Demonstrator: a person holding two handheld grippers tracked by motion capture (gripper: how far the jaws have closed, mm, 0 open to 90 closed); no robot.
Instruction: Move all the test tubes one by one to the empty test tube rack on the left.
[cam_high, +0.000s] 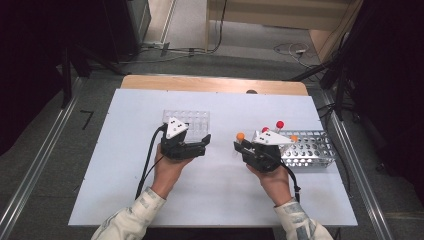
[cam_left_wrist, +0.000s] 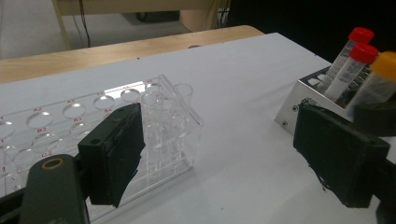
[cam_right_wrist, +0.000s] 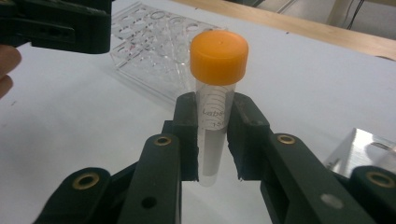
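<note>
The right gripper (cam_right_wrist: 212, 140) is clamped on an orange-capped tube (cam_right_wrist: 215, 107), held upright between the two racks, above the worktop (cam_high: 220, 195). The left gripper (cam_high: 202, 144) stands with its jaws apart and nothing between them, just in front of the clear rack (cam_high: 192, 119). The metal rack (cam_high: 312, 150) sits to the right, with two red-capped tubes (cam_left_wrist: 348, 63) standing in it.

Risk: the grip sits low on the tube, so a tilt could make it slip or strike a hole rim. The two grippers are near each other and could collide. Open worktop lies in front; the metal rack stands near the right edge.
</note>
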